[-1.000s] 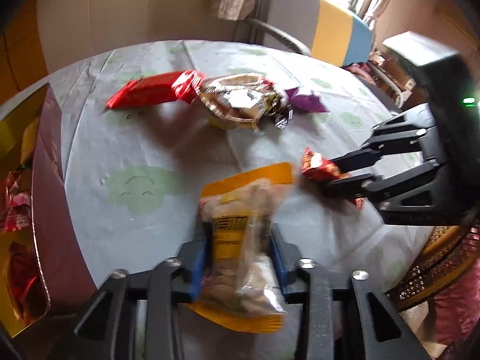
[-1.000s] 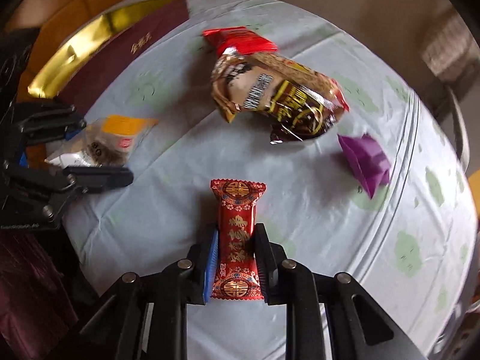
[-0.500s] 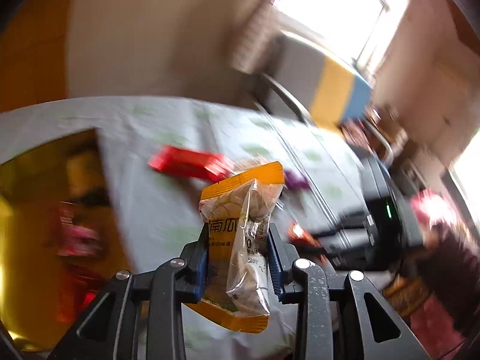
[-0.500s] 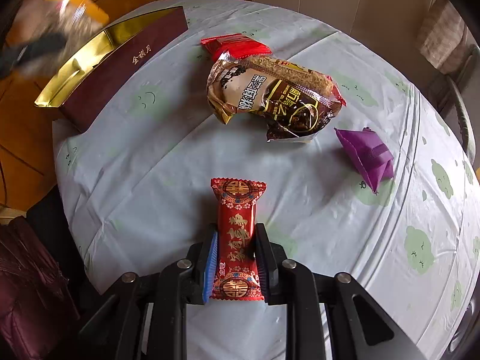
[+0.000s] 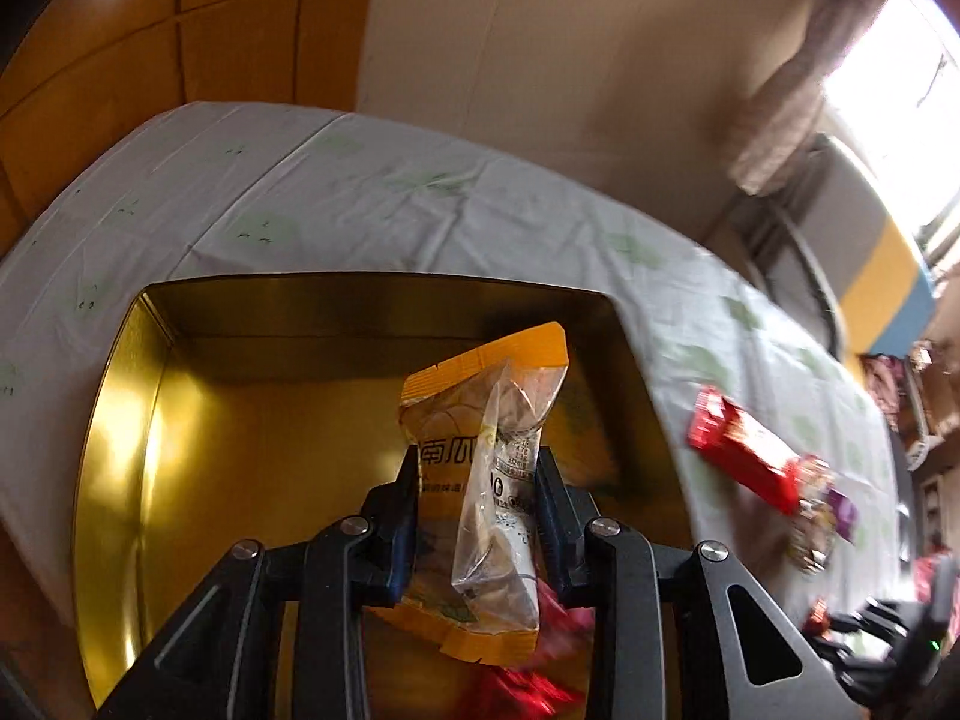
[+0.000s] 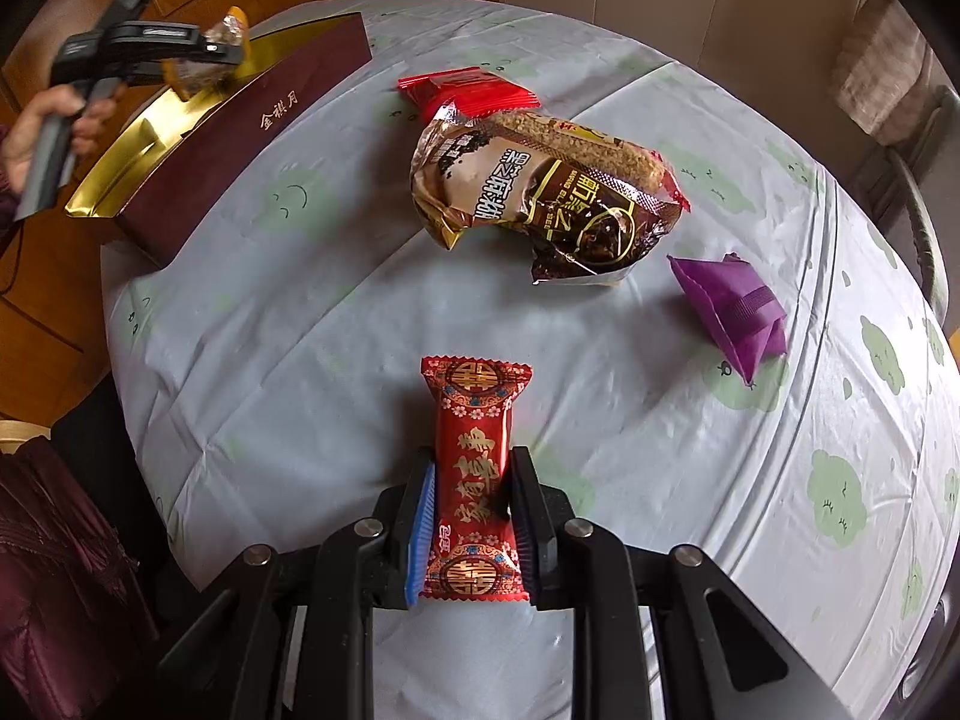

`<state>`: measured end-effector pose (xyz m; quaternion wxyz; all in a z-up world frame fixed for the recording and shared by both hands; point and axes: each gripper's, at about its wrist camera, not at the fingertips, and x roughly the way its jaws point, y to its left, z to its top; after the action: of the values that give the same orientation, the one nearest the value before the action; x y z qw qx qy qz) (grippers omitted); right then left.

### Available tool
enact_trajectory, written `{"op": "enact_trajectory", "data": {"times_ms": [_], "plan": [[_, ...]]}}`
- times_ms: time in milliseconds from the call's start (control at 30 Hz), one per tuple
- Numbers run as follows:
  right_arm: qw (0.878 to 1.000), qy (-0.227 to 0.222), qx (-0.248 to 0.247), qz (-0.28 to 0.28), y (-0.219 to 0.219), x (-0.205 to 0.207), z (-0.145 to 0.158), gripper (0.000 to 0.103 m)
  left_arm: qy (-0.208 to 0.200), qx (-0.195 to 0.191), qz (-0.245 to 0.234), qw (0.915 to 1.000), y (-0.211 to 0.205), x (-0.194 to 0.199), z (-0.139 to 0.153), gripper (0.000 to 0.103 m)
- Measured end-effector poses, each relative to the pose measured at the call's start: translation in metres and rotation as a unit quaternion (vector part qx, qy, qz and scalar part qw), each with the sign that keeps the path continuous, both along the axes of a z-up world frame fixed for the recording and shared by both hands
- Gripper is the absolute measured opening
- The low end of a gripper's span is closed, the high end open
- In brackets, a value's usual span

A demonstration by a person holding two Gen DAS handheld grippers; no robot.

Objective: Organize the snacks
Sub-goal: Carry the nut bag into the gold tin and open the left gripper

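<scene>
My left gripper [image 5: 477, 468] is shut on an orange-and-clear snack pack [image 5: 480, 480] and hangs above the open gold-lined gift box [image 5: 120, 420]. Red wrappers [image 5: 528, 690] lie in the box's near end. From the right wrist view, that left gripper [image 6: 231, 51] is over the maroon-sided box [image 6: 240, 138] at the far left, a hand [image 6: 36, 126] on its handle. My right gripper [image 6: 471, 480] is shut on a red candy pack with gold characters [image 6: 474, 468], just above the tablecloth near the front.
On the pale tablecloth [image 6: 300, 330] lie a large brown-and-gold snack bag [image 6: 540, 192], a red packet [image 6: 462, 90] behind it and a purple pouch [image 6: 732, 306] to the right. A chair [image 6: 918, 228] stands at the far right edge.
The left gripper has swung left and up with the orange pack, from the middle of the table to over the gold box. The right gripper with the red candy has stayed put.
</scene>
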<state>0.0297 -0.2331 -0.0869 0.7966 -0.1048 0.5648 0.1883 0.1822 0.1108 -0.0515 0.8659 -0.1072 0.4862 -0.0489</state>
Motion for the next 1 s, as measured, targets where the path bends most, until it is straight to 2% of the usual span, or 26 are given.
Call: {"op": "enact_trajectory", "data": {"times_ms": [267,500,667,833,1000], "plan": [[1.0,0.001,0.002,0.0,0.0,0.0,0.0,0.023,0.022,0.032,0.0,0.9992,-0.009,0.035,-0.027,0.035],[1.0,0.001,0.002,0.0,0.0,0.0,-0.001,0.023,0.016,0.029,0.003,0.9994,-0.013,0.037,-0.029,0.036],[1.0,0.0,0.0,-0.001,0.0,0.0,-0.001,0.023,-0.006,0.025,0.016,0.9995,-0.007,0.015,-0.009,0.05],[1.0,-0.002,-0.004,-0.003,0.001,0.0,-0.001,0.023,-0.036,0.026,0.026,0.9987,-0.005,-0.028,0.011,0.055],[1.0,-0.005,-0.007,-0.009,0.003,-0.001,0.0,0.024,-0.047,0.035,0.032,0.9978,-0.003,-0.07,0.018,0.056]]}}
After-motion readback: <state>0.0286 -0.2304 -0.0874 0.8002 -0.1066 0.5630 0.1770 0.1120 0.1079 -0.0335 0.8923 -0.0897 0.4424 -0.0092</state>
